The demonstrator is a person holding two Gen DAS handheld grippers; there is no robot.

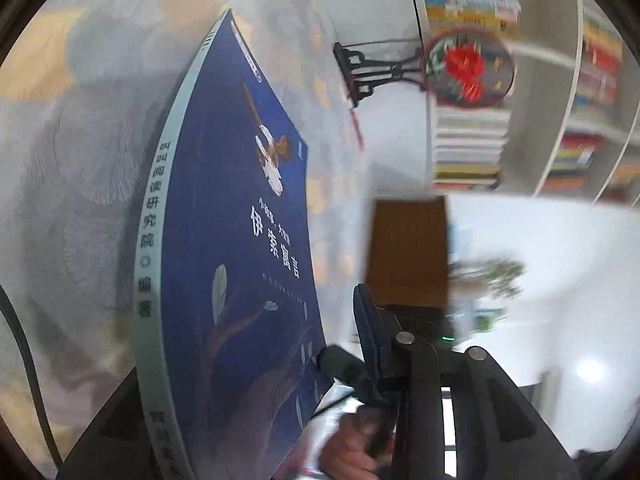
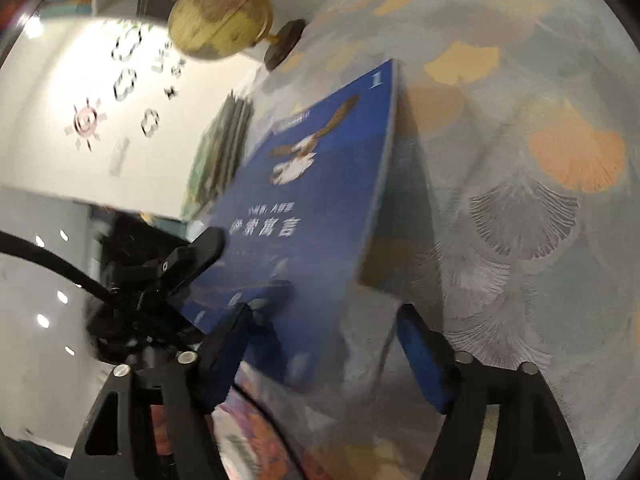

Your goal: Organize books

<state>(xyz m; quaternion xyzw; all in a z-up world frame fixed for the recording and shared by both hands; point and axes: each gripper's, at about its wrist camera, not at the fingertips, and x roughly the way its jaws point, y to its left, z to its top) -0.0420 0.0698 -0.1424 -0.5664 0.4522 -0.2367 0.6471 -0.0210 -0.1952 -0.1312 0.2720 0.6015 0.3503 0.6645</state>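
A blue book (image 1: 232, 240) with a pale green spine and a bird on its cover stands tilted over the patterned tablecloth. My left gripper (image 1: 260, 312) is shut on it. One blue-padded finger (image 1: 368, 320) shows beside the cover and the other is hidden behind the book. In the right wrist view the left gripper (image 2: 200, 252) clamps the blue book (image 2: 320, 184) at its left edge. My right gripper (image 2: 330, 312) is open, its pads standing wide on either side of the book's lower corner. One of its black fingers (image 1: 336, 360) shows against the cover, above a hand (image 1: 352, 440).
A grey tablecloth (image 2: 520, 200) with fan shapes covers the table. White shelves hold colourful books (image 1: 468, 0), a flat stack (image 1: 468, 148) and a round red-flower ornament (image 1: 468, 68). A globe (image 2: 220, 20) and a row of upright books (image 2: 224, 148) stand behind. Another colourful book (image 2: 248, 440) lies below.
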